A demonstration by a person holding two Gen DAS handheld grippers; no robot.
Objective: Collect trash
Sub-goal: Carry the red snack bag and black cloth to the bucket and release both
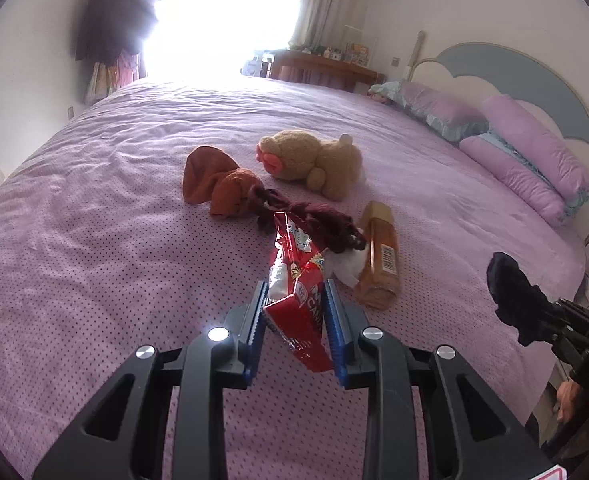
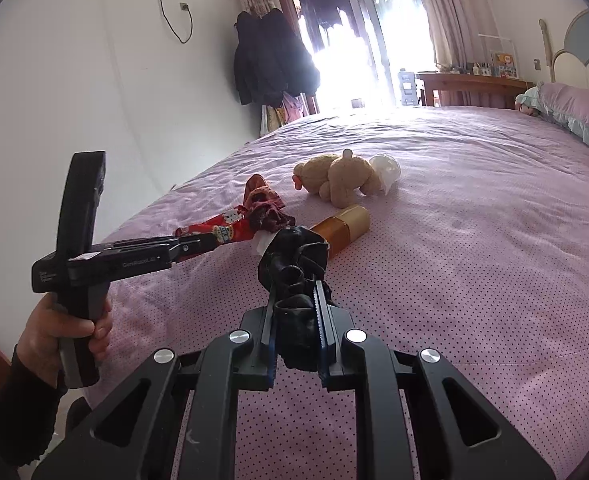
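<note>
Left wrist view: the left gripper [image 1: 294,300] has its blue ribbed pads clamped on a red candy wrapper [image 1: 296,280], glossy, crinkled, with white print, lifted off the purple dotted bedspread [image 1: 94,240]. Beyond it, left to right: a rust-brown sock [image 1: 214,184] bunched up, a dark maroon knitted piece [image 1: 314,224] draped over the wrapper's top, a tan plush bear [image 1: 314,164] lying on its side, a crumpled white tissue [image 1: 348,266], and an amber plastic bottle [image 1: 378,256] lying flat with a barcode label. At far right the right gripper [image 1: 534,312] shows side-on, pinching a black crumpled bag [image 1: 510,292]. Only this view shows the lilac pillows [image 1: 534,160] in full. Right wrist view: a hand [image 2: 66,328] grips the left tool's handle, wrapper [image 2: 222,232] at its tip; the right gripper [image 2: 298,300] is closed tight on the shiny black bag [image 2: 294,264], held above the bed. Only here a second white wad [image 2: 386,168] shows behind the bear [image 2: 342,180], plus dark coats [image 2: 270,64] on the wall.
</note>
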